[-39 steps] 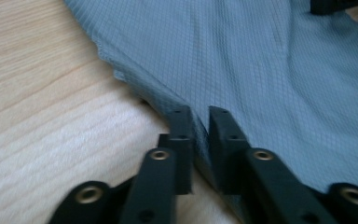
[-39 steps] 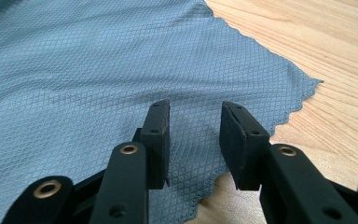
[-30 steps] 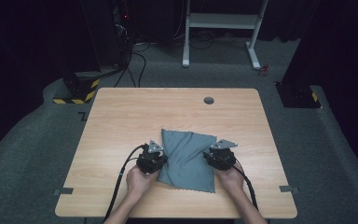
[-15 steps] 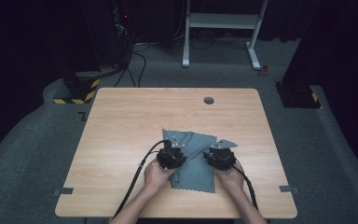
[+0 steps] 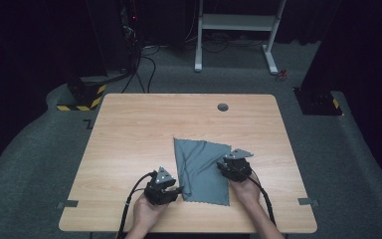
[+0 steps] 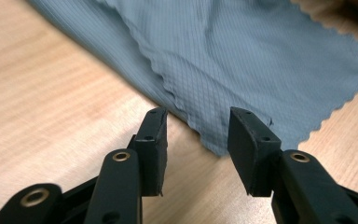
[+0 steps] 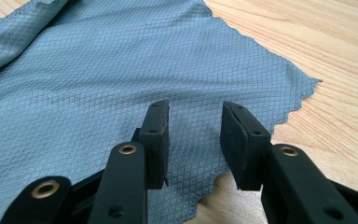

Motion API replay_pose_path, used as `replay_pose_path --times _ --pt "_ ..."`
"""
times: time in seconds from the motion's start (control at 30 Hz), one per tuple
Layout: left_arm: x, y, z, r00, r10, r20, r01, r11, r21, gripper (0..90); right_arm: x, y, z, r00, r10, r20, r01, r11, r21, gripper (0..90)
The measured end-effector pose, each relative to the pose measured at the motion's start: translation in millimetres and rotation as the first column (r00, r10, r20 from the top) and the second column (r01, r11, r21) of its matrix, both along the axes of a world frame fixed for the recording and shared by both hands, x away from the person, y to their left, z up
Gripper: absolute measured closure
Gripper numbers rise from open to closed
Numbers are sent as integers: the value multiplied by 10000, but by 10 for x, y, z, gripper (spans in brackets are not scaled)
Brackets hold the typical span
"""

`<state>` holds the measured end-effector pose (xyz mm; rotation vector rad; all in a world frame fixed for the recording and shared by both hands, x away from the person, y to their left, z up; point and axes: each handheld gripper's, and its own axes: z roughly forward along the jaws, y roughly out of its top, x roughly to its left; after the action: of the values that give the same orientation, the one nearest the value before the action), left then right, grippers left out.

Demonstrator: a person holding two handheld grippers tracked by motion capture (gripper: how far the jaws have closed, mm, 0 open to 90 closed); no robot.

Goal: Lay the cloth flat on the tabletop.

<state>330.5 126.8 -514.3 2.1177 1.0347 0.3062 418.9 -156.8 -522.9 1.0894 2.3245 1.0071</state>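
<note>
The grey waffle-weave cloth (image 5: 201,169) lies folded on the wooden tabletop (image 5: 129,134), the left gripper (image 5: 171,191) at its near-left corner, jaws just opening and empty, the right gripper (image 5: 229,167) parted over its right edge.

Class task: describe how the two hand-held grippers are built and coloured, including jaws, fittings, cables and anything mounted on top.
Both the left gripper and the right gripper are black. Each carries a grey three-cornered plate on top and trails a black cable back toward the person. The gripper views show two flat, rectangular black jaw pads with small screw holes, mounted on black arms with brass-coloured ringed holes. The forearms show no sleeves.
</note>
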Motion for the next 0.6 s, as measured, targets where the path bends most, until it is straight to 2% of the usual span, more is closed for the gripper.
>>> replay_pose_path --times 0.1,0.3,0.4,0.5,0.6 --pt "-5 -34 -35 9999 97 69 -98 10000 7 600 -5 3 1 10000 -43 -28 43 10000 17 627" --pt "-45 -84 -29 9993 -305 195 300 9992 258 779 -7 2 0 10000 -69 -67 69 10000 44 626" --pt "-50 -90 -26 9990 -441 30 441 9990 115 856 -8 3 1 9999 -78 -74 78 10000 48 627" --pt "-58 -84 -17 9985 -540 71 538 9983 227 883 -7 2 0 10000 -70 -66 70 10000 45 626" --pt "-89 -36 11 9985 -555 4 555 9984 62 884 -7 2 1 9999 -72 -71 72 10000 45 627"
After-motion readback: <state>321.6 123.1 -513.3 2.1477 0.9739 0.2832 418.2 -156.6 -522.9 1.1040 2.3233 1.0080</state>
